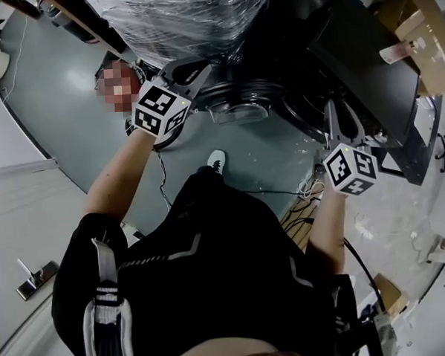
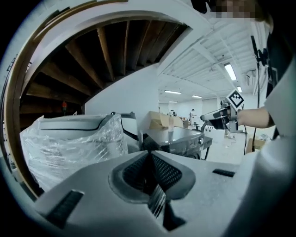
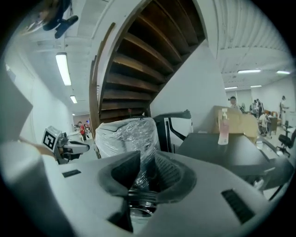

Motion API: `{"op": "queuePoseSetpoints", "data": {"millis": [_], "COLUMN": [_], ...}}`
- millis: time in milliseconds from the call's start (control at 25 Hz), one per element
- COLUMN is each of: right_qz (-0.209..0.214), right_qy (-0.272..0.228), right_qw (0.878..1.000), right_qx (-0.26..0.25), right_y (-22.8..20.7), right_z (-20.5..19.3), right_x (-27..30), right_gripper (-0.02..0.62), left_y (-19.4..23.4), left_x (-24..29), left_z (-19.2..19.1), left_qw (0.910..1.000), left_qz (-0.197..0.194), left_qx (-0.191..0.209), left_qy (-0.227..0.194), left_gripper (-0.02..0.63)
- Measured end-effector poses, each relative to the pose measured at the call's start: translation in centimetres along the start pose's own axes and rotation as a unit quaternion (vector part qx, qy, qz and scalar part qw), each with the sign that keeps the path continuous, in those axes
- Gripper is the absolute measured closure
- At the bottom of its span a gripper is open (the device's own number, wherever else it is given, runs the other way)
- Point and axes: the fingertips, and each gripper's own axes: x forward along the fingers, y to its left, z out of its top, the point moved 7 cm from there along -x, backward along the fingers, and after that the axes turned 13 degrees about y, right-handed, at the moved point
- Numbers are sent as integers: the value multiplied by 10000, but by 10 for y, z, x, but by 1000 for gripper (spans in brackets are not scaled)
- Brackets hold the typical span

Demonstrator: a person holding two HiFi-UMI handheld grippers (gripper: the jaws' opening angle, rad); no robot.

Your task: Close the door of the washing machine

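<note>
- Door of the dark washing machine hangs open, swung out toward the person. The drum opening is just right of it, mostly in shadow.
- The person stands right in front with both arms out, one either side of the door. That reads as staging for a push, not a grab.
- The left tongs are pressed together with nothing in them. Their tips are near the door's left rim in the head view, but I can't confirm contact. Closed tips make a stiff, blunt pusher, which is likely why they're held that way.
- The right tongs stand partly apart and empty. Only the plastic-wrapped appliance shows through the gap, well behind. They sit by the machine's front, apart from the door, probably just kept out of the swing path.
- A pink bottle stands upright on a dark flat top that I take for the machine's. It could tip if the door gets slammed.
- Cables lie on the floor near the feet, a minor snag risk.
- Judgement: the door is not yet closed. Next, the left tongs need to sweep the door toward the opening until it latches. The main risk is the tips sliding off the curved rim, so a low, square contact would be better.
</note>
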Motion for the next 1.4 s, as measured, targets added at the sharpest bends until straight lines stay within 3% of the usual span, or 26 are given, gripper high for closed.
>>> {"op": "queuePoseSetpoints", "data": {"millis": [280, 560, 640, 680, 760, 840, 960, 1080, 1200, 1400], "right_qz": [127, 489, 499, 493, 479, 547, 715, 769, 776, 767], "right_qy": [760, 1721, 1987, 2118, 2352, 2529, 2725, 2846, 2885, 2907], "right_qw": [9906, 9829, 9771, 9735, 9678, 9654, 9591, 9552, 9540, 9537], "right_qx": [1129, 443, 574, 706, 759, 311, -283, -247, -243, -82], "right_y": [29, 59, 63, 65, 71, 80, 89, 86, 85, 83], "right_z": [-47, -90, -103, -111, -126, -138, -154, -166, -177, -188], "right_x": [94, 174, 195, 205, 225, 246, 272, 283, 280, 280], "right_gripper": [428, 408, 397, 390, 380, 376, 372, 371, 371, 371], "left_y": [44, 53, 55, 54, 53, 50, 48, 49, 51, 52], "left_x": [35, 75, 90, 97, 112, 129, 157, 185, 203, 213], "left_z": [-77, -130, -146, -154, -168, -180, -199, -214, -227, -232], "left_qw": [9971, 9912, 9869, 9843, 9791, 9732, 9588, 9473, 9402, 9376], "left_qz": [-516, -700, -874, -959, -1077, -1175, -1341, -1465, -1551, -1919], "left_qx": [-262, -187, -259, -241, -65, 260, 822, 1137, 1191, 1069], "left_qy": [501, 1112, 1334, 1465, 1722, 1961, 2366, 2611, 2788, 2694], "left_gripper": [601, 598, 585, 539, 511, 506, 473, 468, 468, 469]}}
